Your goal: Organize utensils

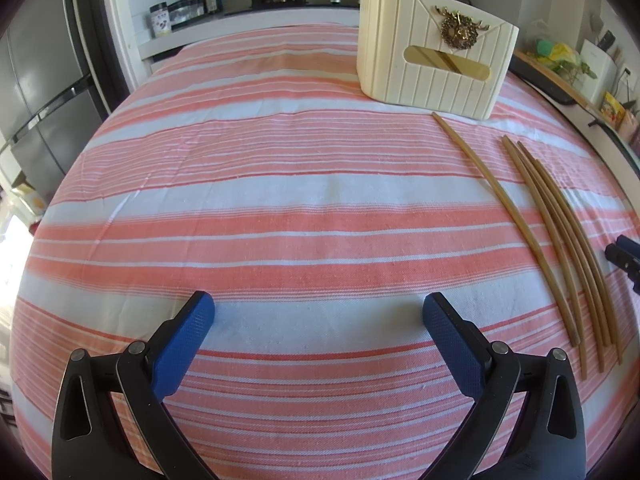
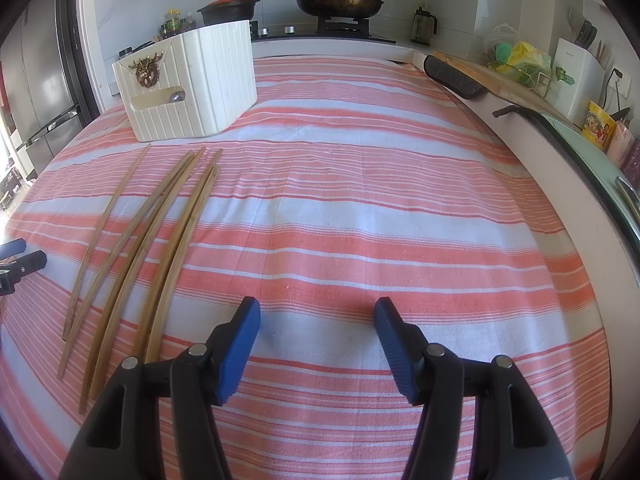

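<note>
Several wooden chopsticks lie side by side on the striped cloth, right of my left gripper, which stands open over bare cloth. In the right wrist view the same chopsticks lie left of my right gripper, also open with nothing between its fingers. A cream ribbed utensil holder with a gold ornament stands beyond the chopsticks' far ends; the right wrist view shows this holder at upper left. The right gripper's tip shows at the left view's right edge; the left gripper's tip at the right view's left edge.
The table is covered by a pink-and-white striped cloth. Behind it runs a counter with a stove, a black pot and a lidded pan. A fridge stands at the left. A sink counter with a knife block lies right.
</note>
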{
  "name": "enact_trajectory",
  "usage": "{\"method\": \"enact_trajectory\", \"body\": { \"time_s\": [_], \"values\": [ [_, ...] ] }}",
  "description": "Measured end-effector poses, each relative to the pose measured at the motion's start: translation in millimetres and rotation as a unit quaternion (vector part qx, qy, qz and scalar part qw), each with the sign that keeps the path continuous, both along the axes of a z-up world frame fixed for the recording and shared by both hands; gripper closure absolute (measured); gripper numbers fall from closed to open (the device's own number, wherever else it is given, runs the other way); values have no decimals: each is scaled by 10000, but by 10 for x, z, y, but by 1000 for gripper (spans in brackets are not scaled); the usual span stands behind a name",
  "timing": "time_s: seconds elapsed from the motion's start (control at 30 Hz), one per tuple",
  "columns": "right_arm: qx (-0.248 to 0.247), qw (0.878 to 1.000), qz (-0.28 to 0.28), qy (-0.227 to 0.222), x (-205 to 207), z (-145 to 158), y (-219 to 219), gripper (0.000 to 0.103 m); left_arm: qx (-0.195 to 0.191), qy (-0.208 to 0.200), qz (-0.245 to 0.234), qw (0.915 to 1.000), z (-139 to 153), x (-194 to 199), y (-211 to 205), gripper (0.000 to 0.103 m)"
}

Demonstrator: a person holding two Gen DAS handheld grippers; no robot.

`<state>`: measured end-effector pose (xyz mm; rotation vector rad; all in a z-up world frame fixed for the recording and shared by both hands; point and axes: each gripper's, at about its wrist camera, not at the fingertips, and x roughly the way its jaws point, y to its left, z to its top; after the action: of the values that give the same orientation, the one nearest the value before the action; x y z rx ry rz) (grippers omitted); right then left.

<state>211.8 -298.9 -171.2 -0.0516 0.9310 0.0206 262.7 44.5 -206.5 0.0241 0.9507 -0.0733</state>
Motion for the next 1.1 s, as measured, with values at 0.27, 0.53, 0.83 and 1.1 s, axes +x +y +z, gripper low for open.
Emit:
{"method": "enact_trajectory", "body": {
  "time_s": [0.27,0.53,0.83,1.1],
  "values": [
    [5,10000,-1,2,0,1,2,42,1,0,2,10000,-1,1,-5,0],
    [4,10000,1,3,0,2,0,42,2,-1,4,10000,-1,-2,-7,0],
    [10,10000,-1,3,0,3,-5,42,-2,0,5,10000,-3,1,-7,0],
    [138,9999,35,-15,-8,11,-18,40,-41,7,-35,10000,-10,9,-4,0]
  ]
}}
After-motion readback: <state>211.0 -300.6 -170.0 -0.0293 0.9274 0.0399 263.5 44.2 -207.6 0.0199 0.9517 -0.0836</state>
